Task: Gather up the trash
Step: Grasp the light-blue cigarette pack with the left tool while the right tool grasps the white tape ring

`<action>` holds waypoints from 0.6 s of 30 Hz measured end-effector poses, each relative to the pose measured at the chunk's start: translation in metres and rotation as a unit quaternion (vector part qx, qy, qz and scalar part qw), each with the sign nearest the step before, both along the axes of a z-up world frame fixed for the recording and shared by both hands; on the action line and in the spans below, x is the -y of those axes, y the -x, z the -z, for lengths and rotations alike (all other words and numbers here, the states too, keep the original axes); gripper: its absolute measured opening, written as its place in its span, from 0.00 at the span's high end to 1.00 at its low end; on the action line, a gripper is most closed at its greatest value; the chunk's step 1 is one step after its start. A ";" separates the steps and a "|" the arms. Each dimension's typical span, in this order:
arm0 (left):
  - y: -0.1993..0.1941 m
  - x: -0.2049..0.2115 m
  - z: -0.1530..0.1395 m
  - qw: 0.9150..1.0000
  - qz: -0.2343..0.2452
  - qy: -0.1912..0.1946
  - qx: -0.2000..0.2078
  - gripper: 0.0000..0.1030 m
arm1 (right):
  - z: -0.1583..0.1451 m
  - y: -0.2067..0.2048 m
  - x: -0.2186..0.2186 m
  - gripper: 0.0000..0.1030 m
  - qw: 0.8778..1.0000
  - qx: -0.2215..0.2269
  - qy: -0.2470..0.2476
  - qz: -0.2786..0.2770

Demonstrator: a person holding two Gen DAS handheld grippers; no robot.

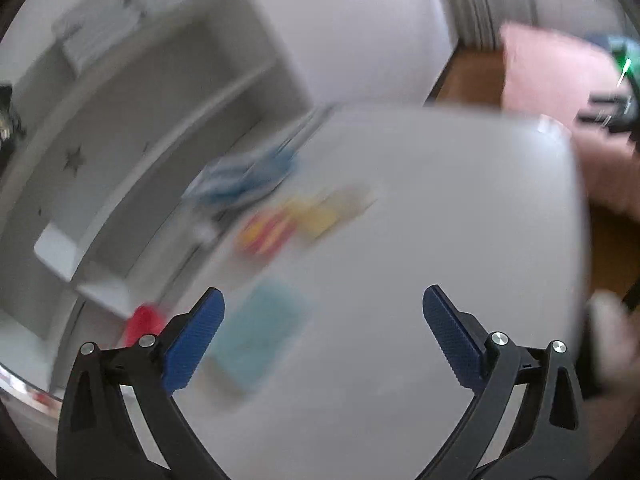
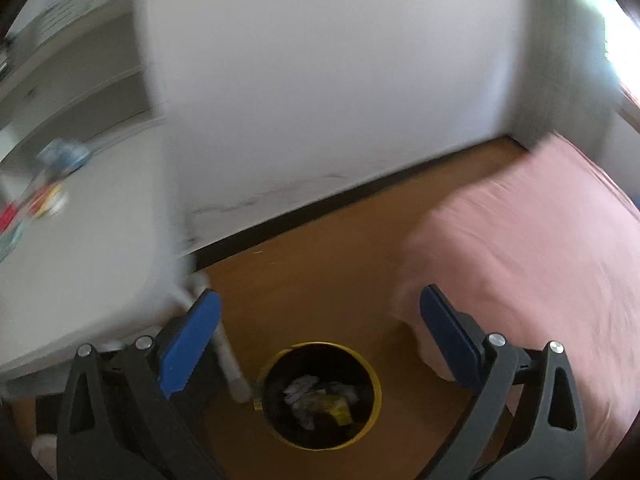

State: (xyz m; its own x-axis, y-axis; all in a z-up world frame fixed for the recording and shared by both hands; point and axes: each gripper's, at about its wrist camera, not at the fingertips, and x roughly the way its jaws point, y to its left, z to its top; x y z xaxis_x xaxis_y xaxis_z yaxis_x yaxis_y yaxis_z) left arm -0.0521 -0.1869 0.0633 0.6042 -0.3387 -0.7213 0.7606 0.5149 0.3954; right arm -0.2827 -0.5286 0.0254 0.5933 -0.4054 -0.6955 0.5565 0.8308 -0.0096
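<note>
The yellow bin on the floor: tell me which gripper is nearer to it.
Right. The right gripper hangs open just above the yellow bin; the left gripper is open over the white table, with no bin in its view.

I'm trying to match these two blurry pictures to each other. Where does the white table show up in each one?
Left wrist view: the white table fills the middle and right, with blurred colourful items on it, ahead of the open left hand-held gripper.
Right wrist view: the table lies at the left edge, beside the yellow-rimmed bin on the floor.
Shared landmark: the pink bed, to the right in both.
</note>
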 end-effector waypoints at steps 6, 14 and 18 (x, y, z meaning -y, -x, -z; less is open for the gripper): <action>-0.074 -0.024 0.040 0.997 -0.003 -0.052 -0.049 0.06 | -0.016 -0.078 -0.074 0.07 0.996 0.015 -0.019 -0.084; -0.111 -0.043 0.050 0.985 -0.005 0.018 -0.173 0.11 | -0.028 -0.156 -0.160 0.07 0.983 -0.016 0.011 -0.185; -0.113 -0.066 0.053 0.980 -0.050 0.070 -0.179 0.28 | -0.017 -0.205 -0.189 0.07 0.973 -0.045 0.028 -0.224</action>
State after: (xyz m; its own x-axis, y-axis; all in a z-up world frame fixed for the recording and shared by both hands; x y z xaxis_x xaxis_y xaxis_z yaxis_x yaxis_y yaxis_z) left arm 0.0605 -0.1212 0.0107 0.3563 -0.4010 -0.8439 0.7811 0.6235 0.0335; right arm -0.0775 -0.3398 0.0428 0.6573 -0.1590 -0.7366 0.1338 0.9866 -0.0935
